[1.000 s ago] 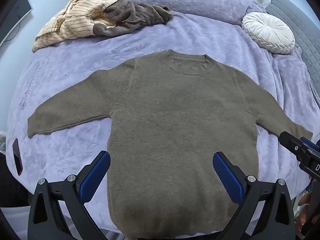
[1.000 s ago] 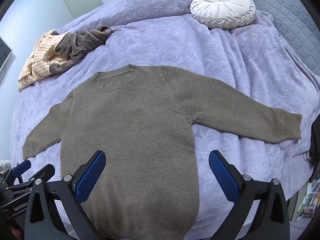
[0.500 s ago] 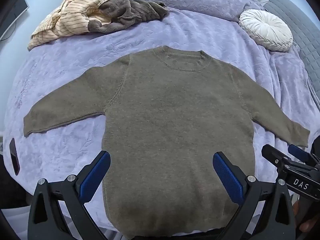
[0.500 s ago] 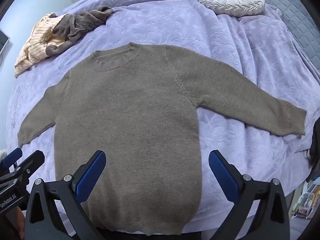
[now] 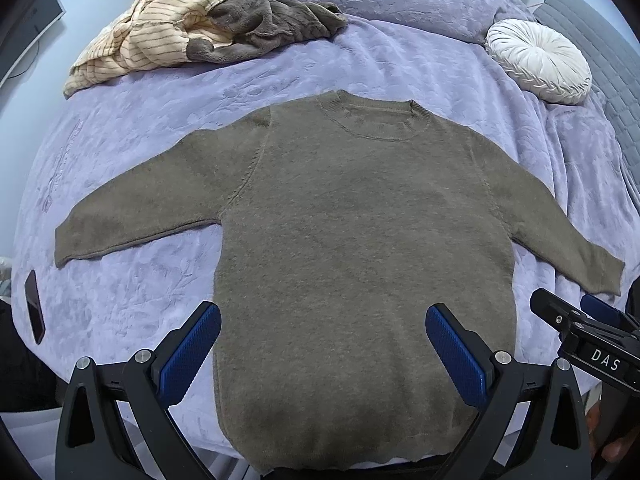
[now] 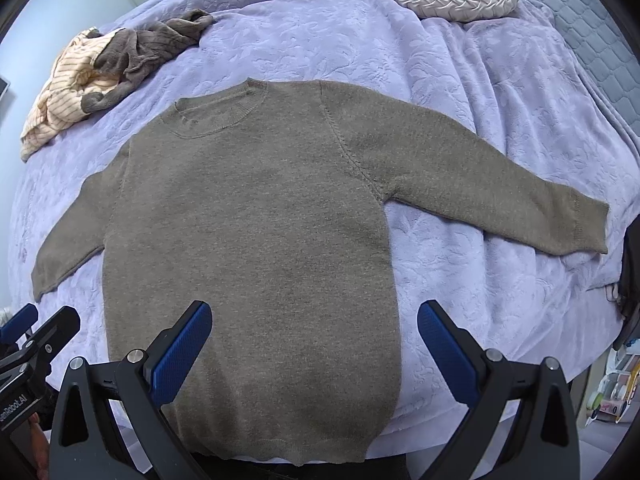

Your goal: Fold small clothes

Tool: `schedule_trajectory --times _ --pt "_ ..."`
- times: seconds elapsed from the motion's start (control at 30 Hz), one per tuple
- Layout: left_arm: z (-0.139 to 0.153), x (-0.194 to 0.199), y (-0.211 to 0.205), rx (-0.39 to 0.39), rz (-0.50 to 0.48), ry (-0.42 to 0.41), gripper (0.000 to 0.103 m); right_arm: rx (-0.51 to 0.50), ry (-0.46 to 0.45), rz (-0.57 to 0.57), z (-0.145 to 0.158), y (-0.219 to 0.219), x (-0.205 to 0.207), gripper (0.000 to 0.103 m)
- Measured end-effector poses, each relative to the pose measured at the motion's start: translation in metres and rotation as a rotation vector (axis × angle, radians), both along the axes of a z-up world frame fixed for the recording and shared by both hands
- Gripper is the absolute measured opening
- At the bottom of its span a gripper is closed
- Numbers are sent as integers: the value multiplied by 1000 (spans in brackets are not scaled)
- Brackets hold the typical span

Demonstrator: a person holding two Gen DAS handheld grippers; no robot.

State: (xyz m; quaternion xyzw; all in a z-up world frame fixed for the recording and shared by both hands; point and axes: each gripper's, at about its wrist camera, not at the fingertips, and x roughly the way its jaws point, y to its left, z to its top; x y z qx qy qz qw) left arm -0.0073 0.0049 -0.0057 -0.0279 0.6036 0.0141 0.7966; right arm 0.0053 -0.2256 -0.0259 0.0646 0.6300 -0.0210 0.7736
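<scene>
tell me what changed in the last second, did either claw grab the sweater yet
No grab yet. Both claws pulled back and rose a little, so the whole brown sweater, hem included, now shows in both views. The left claw and right claw stay wide open above its lower half, holding nothing. The sweater lies flat with both sleeves spread on the purple bedspread; the clothes pile and white cushion did not move.

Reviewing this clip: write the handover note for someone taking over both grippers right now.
Left gripper: open, empty, above the sweater's hem.
Right gripper: open, empty, also near the hem.
Brown sweater: flat on the purple bedspread, both sleeves spread out, collar away from you.
Heap of other clothes at the far left, unfolded.
Done: sweater laid out.
Left: every fold, then the heap.
</scene>
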Motion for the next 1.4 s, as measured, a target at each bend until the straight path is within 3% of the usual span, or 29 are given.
schedule_trajectory --times 1.4 --pt "-3 -9 -3 8 -2 17 103 1 -6 -13 1 -3 -11 102"
